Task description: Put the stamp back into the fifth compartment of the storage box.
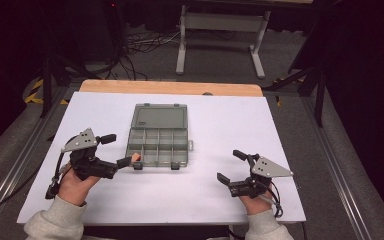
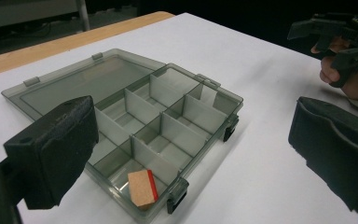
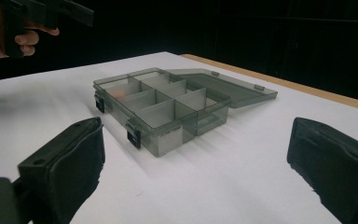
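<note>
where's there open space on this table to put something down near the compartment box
Bare white table lies between the box and the right gripper, and along the near edge between both hands. Beyond the open lid, a strip runs to the wooden edge. It is tight at the box's near-left corner, where the left gripper hovers by the small block.

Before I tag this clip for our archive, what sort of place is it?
Probably a lab or workshop recording station: a white-topped table with metal rails beside it, loose cables on the floor, and a grey compartment box laid open for handheld grippers.
</note>
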Demonstrator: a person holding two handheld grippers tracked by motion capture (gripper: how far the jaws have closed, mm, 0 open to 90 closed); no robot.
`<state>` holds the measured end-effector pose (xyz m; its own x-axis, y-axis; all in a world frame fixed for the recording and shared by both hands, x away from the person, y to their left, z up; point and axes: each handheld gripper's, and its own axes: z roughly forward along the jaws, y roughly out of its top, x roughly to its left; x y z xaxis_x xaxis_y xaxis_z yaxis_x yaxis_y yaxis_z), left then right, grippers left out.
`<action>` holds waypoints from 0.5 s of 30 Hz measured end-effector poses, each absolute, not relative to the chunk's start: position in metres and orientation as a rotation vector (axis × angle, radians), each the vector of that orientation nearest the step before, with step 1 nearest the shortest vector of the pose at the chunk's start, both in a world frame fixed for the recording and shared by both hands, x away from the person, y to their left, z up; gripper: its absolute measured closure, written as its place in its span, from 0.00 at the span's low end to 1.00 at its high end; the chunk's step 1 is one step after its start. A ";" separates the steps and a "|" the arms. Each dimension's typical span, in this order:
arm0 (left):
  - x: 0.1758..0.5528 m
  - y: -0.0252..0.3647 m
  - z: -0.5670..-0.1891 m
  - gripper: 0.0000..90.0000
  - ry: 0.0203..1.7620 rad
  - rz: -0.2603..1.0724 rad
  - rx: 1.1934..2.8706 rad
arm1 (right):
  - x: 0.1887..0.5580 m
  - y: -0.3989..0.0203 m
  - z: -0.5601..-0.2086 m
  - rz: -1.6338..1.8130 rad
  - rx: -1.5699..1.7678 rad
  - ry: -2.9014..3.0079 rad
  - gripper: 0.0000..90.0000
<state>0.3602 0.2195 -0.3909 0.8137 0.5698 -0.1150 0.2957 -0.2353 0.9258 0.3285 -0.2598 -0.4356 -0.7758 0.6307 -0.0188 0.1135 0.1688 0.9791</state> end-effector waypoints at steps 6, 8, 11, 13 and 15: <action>0.353 0.232 -0.395 0.02 0.654 0.300 1.799 | 0.328 -0.261 -0.435 1.643 0.704 2.025 0.05; 0.351 0.236 -0.397 0.02 0.656 0.306 1.786 | 0.328 -0.260 -0.435 1.642 0.703 2.027 0.05; 0.348 0.243 -0.400 0.02 0.661 0.306 1.763 | 0.329 -0.260 -0.435 1.640 0.701 2.029 0.05; 0.346 0.248 -0.403 0.02 0.665 0.309 1.749 | 0.328 -0.260 -0.435 1.640 0.701 2.029 0.05; 0.344 0.251 -0.406 0.02 0.669 0.315 1.743 | 0.328 -0.260 -0.435 1.641 0.701 2.026 0.05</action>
